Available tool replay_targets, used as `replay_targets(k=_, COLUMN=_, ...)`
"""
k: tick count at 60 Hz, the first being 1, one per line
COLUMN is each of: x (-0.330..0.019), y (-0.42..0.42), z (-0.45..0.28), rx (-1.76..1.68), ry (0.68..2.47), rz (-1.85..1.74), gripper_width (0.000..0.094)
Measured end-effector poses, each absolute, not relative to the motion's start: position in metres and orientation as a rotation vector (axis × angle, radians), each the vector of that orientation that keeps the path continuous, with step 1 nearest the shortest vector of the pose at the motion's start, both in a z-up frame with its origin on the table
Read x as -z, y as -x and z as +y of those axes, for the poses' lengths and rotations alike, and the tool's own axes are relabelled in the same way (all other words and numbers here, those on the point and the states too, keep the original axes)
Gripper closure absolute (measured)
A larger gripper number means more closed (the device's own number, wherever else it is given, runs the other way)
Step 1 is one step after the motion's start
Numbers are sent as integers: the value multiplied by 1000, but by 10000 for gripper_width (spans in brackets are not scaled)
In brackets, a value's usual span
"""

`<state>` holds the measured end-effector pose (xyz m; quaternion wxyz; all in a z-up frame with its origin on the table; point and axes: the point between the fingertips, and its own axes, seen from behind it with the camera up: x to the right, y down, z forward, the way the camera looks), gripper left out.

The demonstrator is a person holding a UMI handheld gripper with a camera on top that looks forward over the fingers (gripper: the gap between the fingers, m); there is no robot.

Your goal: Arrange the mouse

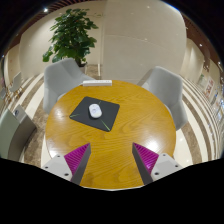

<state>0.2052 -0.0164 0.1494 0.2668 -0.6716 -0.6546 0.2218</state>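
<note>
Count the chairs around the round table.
3 chairs: one beyond the table by the potted plant, one on the far side opposite it, one partly visible at the near side. Others may be hidden behind the gripper.

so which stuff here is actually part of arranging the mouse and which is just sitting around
Part of the job:
- white mouse
- dark mouse pad it lies on
- gripper, fingers open, short of the mouse

Just around:
- round wooden table
- grey chairs
- potted plant beyond the table
</note>
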Motion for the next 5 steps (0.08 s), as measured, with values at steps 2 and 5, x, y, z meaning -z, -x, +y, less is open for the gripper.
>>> replay_targets(k=2, x=-149, y=-207, z=-16, rx=-597, ry=1819, rz=-1759, gripper_width=76)
replay_targets(k=5, x=-149, y=-210, z=-17, rx=-598, ry=1825, rz=-1756, gripper_width=75)
